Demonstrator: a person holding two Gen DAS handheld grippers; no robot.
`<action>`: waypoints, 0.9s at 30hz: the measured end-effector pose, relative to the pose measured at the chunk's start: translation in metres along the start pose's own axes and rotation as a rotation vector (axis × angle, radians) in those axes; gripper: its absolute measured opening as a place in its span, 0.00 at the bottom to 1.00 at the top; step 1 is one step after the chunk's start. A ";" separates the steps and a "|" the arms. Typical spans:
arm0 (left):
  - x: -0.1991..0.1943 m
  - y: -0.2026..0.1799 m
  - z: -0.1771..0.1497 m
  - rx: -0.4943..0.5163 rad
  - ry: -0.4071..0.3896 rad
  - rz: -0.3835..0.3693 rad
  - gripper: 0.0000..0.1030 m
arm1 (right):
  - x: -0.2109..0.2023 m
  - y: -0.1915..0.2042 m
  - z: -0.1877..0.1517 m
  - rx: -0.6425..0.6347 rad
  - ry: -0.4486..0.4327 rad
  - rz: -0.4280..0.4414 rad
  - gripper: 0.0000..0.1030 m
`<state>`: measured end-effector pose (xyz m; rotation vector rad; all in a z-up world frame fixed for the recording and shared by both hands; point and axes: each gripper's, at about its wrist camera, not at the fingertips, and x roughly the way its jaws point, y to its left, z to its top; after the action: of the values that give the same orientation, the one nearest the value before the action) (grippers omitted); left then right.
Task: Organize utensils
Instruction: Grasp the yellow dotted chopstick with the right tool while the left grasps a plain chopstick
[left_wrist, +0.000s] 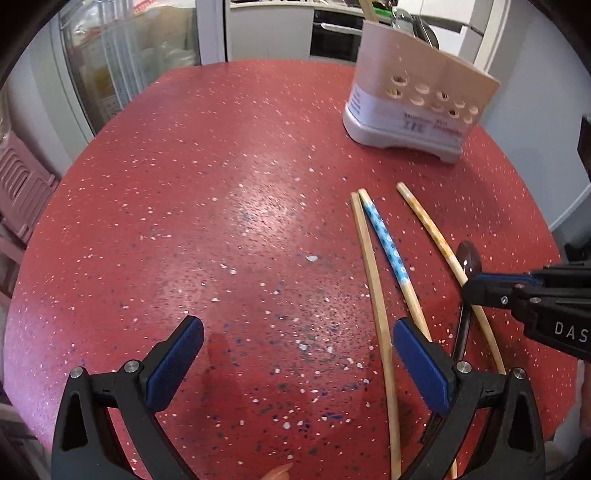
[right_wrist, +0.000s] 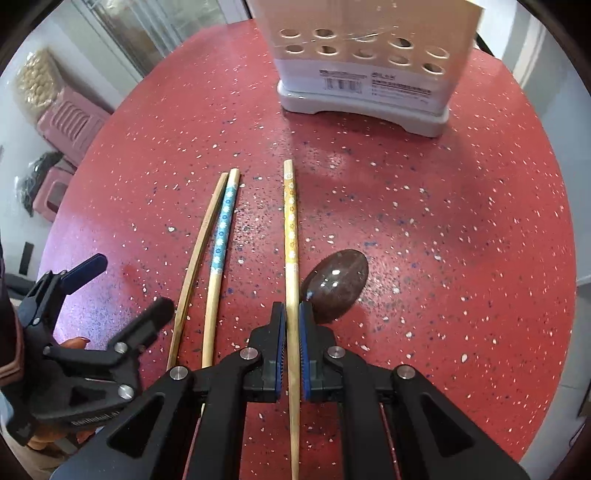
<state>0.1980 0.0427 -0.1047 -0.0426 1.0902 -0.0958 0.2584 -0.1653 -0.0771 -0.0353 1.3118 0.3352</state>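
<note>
The right gripper (right_wrist: 291, 321) pointed steeply down at the red speckled table (right_wrist: 461, 206), its blue pads (right_wrist: 303, 354) pressed together on the slender lower part of the yellow-patterned chopstick (right_wrist: 290, 229), which lay lengthwise on the table and ran away from the camera toward the utensil holder (right_wrist: 362, 74). A dark brown spoon (right_wrist: 336, 286) lay bowl-up just right of the gripper's tip, its bowl close beside the gripped chopstick.

The left gripper (left_wrist: 297, 354) also angled downward, jaws spread wide with nothing between them but bare table. Its right finger (left_wrist: 421, 365) hung over the blue-patterned chopstick (left_wrist: 384, 240), with the plain wooden chopstick (left_wrist: 373, 266) passing just inside it. In the right wrist view a fingertip of the holding hand (right_wrist: 75, 343) showed behind that gripper's frame.

The two unheld chopsticks lay side by side, nearly touching at their far ends, left of the gripped one. The holder stood upright at the table's far edge, well apart from the loose utensils
</note>
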 end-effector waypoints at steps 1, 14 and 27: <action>0.005 -0.003 0.002 0.003 0.005 -0.001 1.00 | 0.002 0.006 0.001 -0.004 0.005 -0.001 0.08; 0.053 -0.036 0.024 0.054 0.070 0.033 1.00 | 0.023 0.032 0.024 -0.056 0.106 -0.019 0.09; 0.047 -0.042 0.048 0.129 0.103 -0.007 0.91 | 0.012 0.023 0.021 -0.053 0.058 0.091 0.07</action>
<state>0.2602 -0.0047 -0.1204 0.0748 1.1842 -0.1759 0.2748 -0.1359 -0.0795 -0.0296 1.3647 0.4495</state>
